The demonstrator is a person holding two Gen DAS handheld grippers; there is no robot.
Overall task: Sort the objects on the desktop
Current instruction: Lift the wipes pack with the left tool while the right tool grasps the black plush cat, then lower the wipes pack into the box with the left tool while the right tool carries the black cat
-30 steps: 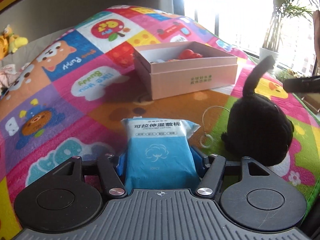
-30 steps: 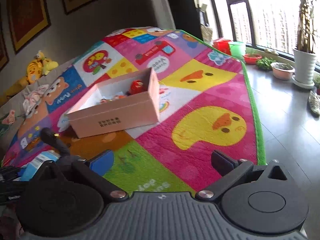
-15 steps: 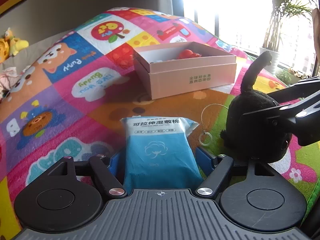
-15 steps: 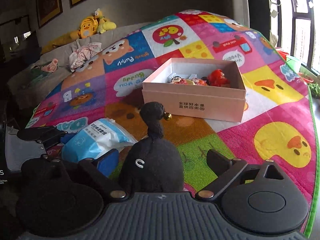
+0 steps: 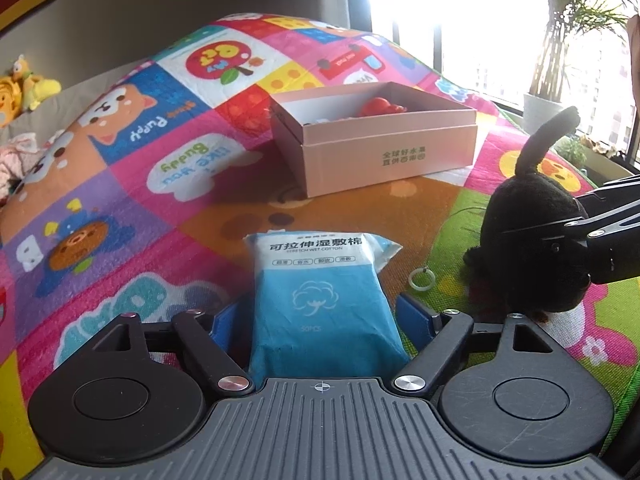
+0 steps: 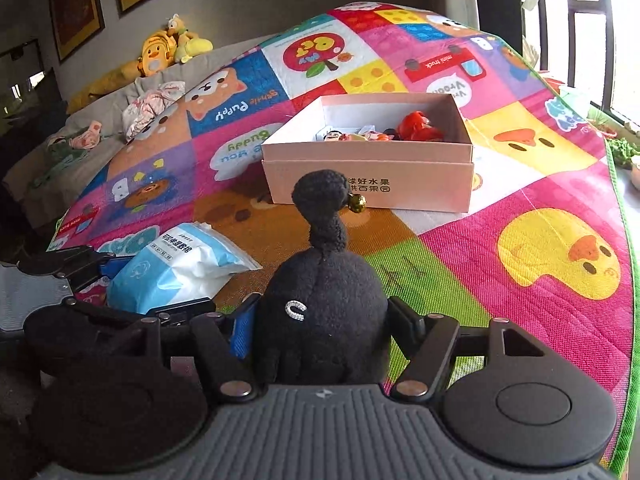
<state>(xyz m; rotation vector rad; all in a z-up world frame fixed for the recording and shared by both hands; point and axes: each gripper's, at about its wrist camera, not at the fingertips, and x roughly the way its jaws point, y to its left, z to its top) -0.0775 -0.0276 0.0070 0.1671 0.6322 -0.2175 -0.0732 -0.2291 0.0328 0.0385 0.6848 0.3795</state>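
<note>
A blue pack of wet cotton pads (image 5: 320,300) lies on the colourful play mat between the fingers of my left gripper (image 5: 322,318), whose jaws stand apart from its sides; it also shows in the right wrist view (image 6: 176,268). A black plush toy (image 6: 324,312) with a long neck and small bell sits between the fingers of my right gripper (image 6: 326,322), which press its sides; it also shows in the left wrist view (image 5: 528,248). An open pink box (image 5: 384,144) with a red toy and small items stands beyond, also in the right wrist view (image 6: 372,160).
A small white ring (image 5: 422,279) on a thin wire lies on the mat between the pack and the plush. Yellow plush toys (image 6: 164,52) and clothes sit on a grey sofa at the back left. Potted plants (image 5: 540,108) stand by the window.
My right gripper swung left, came down around the black plush toy and closed on its sides. My left gripper's jaws widened around the blue pack, which stayed on the mat.
</note>
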